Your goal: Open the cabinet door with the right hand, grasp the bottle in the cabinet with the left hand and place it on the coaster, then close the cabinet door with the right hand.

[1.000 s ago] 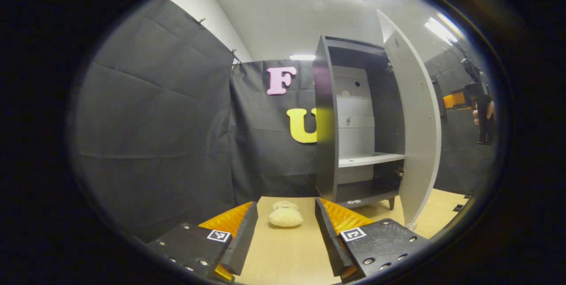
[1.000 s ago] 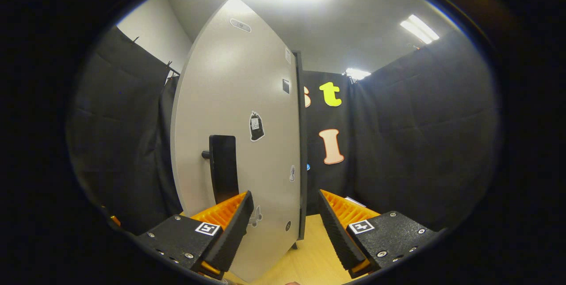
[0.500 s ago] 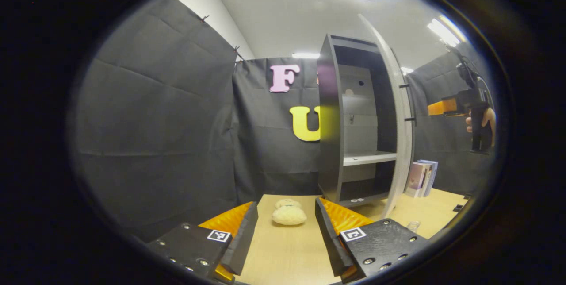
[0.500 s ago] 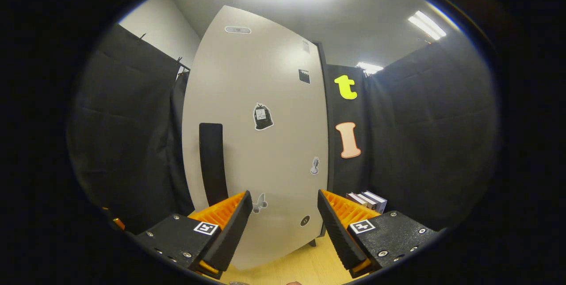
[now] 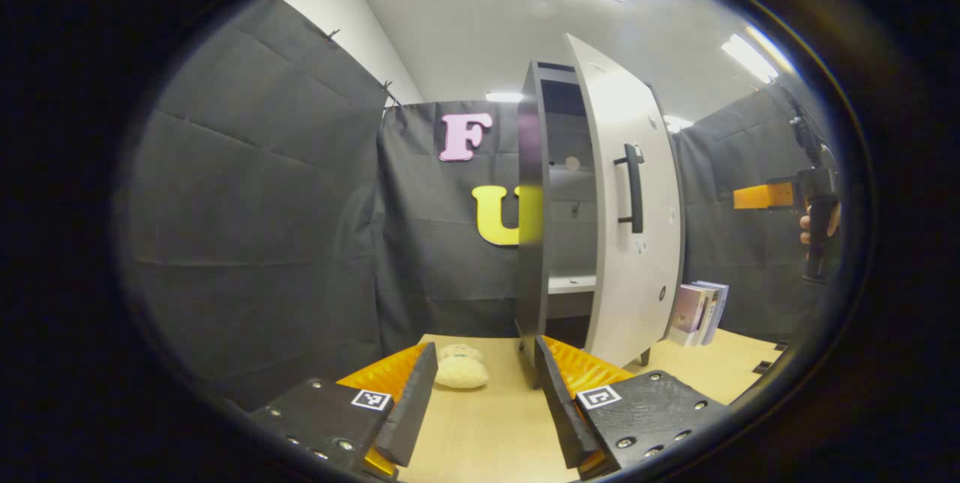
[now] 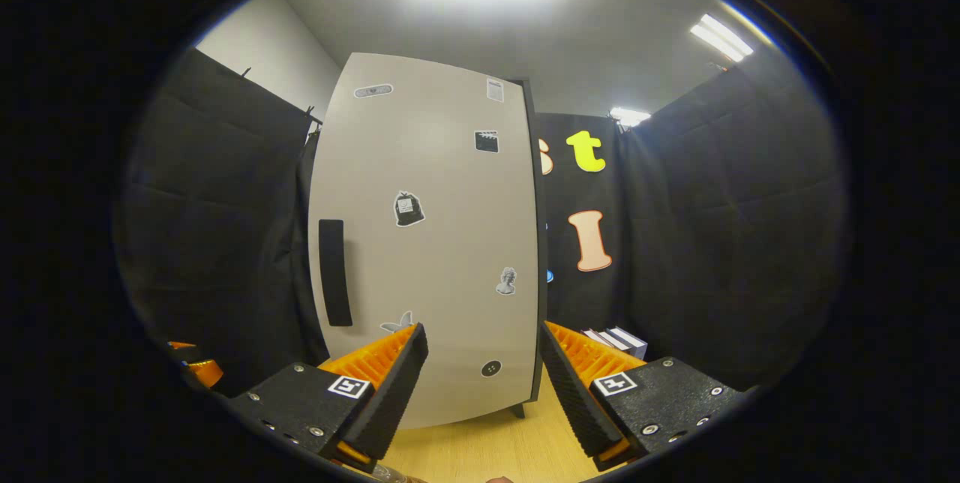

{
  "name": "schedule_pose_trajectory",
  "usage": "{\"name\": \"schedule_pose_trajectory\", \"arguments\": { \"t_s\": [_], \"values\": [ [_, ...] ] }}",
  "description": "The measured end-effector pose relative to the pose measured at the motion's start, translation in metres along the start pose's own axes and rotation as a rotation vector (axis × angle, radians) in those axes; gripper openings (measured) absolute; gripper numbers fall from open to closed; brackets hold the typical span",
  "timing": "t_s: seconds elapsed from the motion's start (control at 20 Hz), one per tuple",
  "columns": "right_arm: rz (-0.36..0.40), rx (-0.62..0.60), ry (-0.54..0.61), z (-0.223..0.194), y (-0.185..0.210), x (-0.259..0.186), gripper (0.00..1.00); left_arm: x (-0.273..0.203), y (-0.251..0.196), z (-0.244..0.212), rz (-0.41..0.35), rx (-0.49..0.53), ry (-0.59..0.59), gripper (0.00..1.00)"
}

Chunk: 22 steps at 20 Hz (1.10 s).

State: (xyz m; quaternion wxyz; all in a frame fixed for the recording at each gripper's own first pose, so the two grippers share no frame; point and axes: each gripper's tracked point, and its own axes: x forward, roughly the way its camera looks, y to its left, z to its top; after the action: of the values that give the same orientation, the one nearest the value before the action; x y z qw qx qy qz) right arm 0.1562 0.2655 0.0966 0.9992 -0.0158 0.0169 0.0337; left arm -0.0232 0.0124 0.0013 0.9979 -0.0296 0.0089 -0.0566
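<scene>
The dark grey cabinet (image 5: 531, 228) stands at the back of the table. Its white door (image 5: 634, 243) is swung most of the way shut, and a narrow gap still shows a shelf inside. In the right gripper view the door (image 6: 442, 243) faces me with several stickers, its black handle (image 6: 332, 273) at the left. My right gripper (image 6: 484, 385) is open in front of the door's lower part and holds nothing. It also shows far right in the left gripper view (image 5: 756, 196), held by a hand (image 5: 816, 224). My left gripper (image 5: 480, 393) is open and empty over the table.
A cream plush toy (image 5: 459, 370) lies on the wooden table (image 5: 480, 438) just beyond my left fingers. Books (image 5: 701, 307) lean right of the cabinet, also seen in the right gripper view (image 6: 621, 339). Black cloth walls close in all round.
The cabinet door has swung from wide open to nearly shut. The right gripper has drawn back from the handle. The left gripper stayed open and shifted a little.
</scene>
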Motion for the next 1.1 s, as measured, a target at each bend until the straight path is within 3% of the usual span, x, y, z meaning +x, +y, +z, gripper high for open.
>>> {"name": "schedule_pose_trajectory", "arguments": {
  "t_s": [0.45,0.65,0.7,1.05,1.1],
  "values": [
    [0.054,-0.004,-0.010,-0.007,-0.052,-0.021,0.93,0.005,-0.076,0.031,-0.031,-0.042,-0.016,0.74],
    [0.065,0.012,-0.012,-0.014,-0.069,-0.025,0.93,0.009,-0.089,0.038,-0.022,-0.033,-0.020,0.74],
    [0.064,0.014,-0.015,-0.015,-0.074,-0.025,0.93,0.009,-0.091,0.038,-0.019,-0.031,-0.019,0.78],
    [0.064,0.043,-0.033,-0.017,-0.087,-0.027,0.93,0.013,-0.094,0.038,-0.020,-0.027,-0.006,0.78],
    [0.061,0.040,-0.034,-0.017,-0.088,-0.027,0.93,0.012,-0.093,0.039,-0.019,-0.026,-0.008,0.74]
  ]
}}
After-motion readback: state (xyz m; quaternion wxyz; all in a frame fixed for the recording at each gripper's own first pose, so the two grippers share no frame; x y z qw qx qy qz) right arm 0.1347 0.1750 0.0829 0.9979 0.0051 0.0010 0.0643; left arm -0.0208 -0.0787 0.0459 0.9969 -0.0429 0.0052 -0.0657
